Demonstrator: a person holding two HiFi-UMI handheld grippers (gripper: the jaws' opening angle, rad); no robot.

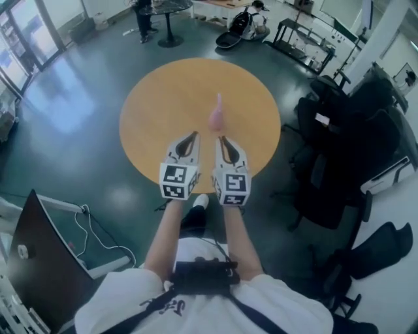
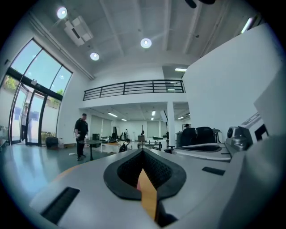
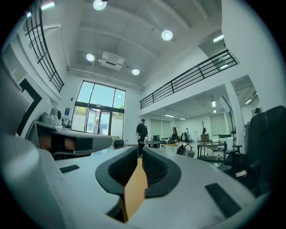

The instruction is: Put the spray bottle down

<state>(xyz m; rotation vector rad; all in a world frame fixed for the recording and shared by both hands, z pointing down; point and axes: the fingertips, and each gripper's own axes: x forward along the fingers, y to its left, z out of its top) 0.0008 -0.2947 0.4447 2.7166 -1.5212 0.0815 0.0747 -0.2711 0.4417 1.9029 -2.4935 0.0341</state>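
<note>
A pink spray bottle [image 1: 216, 116] stands upright on the round orange table [image 1: 160, 98], a little past its middle toward me. Nothing holds it. My left gripper [image 1: 194, 134] and right gripper [image 1: 221, 138] hang side by side above the table's near half, just short of the bottle, both pointing level at it. In the left gripper view the jaws [image 2: 143, 151] meet at their tips with nothing between them; only a sliver of orange table shows through the slot. The right gripper [image 3: 137, 150] looks the same, shut and empty. The bottle is in neither gripper view.
Black office chairs [image 1: 339, 150] crowd the table's right side. A dark board [image 1: 39, 261] with a white cable lies at lower left. Far off, a person [image 1: 142, 19] stands by a small dark table, with bags [image 1: 238, 26] on the floor.
</note>
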